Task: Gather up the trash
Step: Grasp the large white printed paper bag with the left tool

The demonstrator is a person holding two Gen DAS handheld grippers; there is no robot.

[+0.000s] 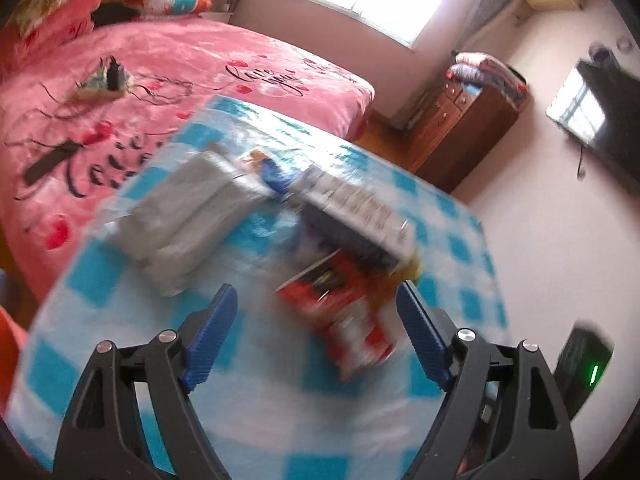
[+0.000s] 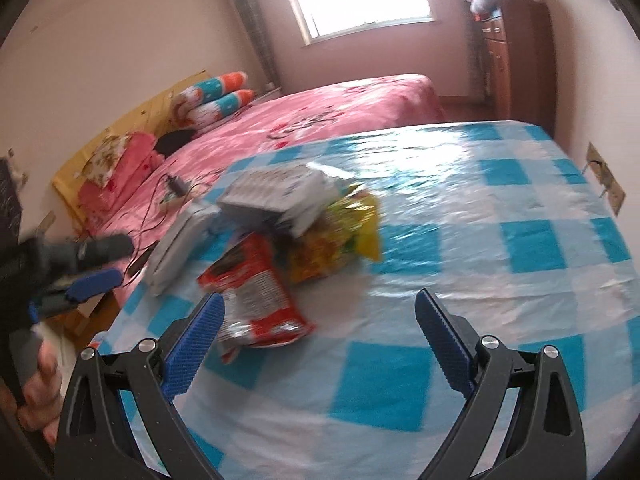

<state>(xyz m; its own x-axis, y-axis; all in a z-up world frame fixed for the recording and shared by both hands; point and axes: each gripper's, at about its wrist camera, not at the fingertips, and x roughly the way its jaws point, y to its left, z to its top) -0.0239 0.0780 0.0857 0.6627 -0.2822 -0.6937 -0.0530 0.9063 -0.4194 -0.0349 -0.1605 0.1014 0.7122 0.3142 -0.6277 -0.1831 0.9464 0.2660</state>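
At frame centre, litter heaps on the checked table [image 2: 500,240]; left gripper [image 1: 316,312] and right gripper [image 2: 320,320], both wide and empty, frame the red wrapper [image 2: 256,292], probably the first pick

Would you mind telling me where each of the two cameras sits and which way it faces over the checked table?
Left wrist: on the left gripper, aimed down at the red wrapper on the checked table, bed behind; its own open jaws show.
Right wrist: on the right gripper, facing the same table; open jaws, plus the left gripper and hand at left.
Shared: red wrapper, white box, pink bed.
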